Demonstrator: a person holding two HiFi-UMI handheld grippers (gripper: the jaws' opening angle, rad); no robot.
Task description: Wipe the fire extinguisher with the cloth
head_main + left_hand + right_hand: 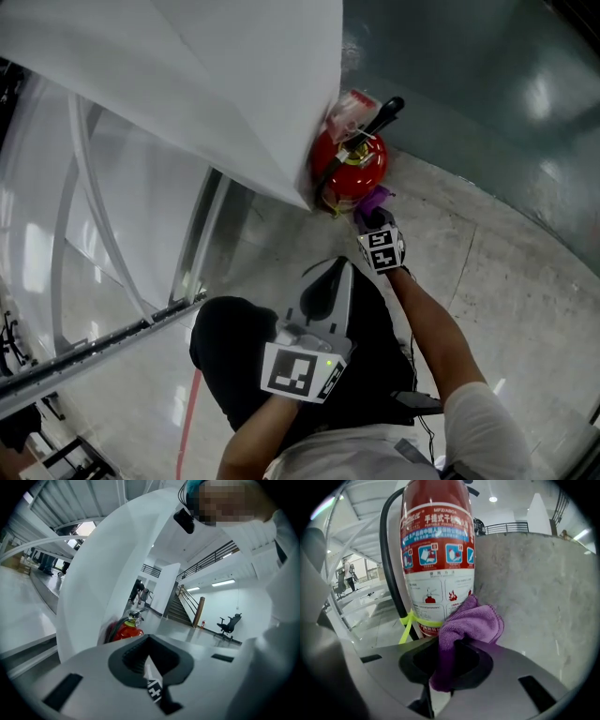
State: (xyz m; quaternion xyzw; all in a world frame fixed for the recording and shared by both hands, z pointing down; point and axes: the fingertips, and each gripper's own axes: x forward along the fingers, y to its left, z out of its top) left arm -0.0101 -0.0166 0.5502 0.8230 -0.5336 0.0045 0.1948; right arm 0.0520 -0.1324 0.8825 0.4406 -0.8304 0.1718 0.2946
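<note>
A red fire extinguisher stands on the floor beside a white slanted panel; its black handle points up to the right. In the right gripper view its labelled body fills the upper middle, close ahead. My right gripper is shut on a bunched purple cloth, which touches the lower part of the extinguisher's label. The cloth shows just under the red body in the head view. My left gripper hangs back near the person's body, shut with nothing in it. From there the extinguisher sits small and half hidden behind the panel.
The big white slanted panel overhangs the extinguisher's left side. A black hose and a yellow tie run along the cylinder. Concrete floor lies to the right, a grey-green wall behind. Stairs and an office chair stand far off.
</note>
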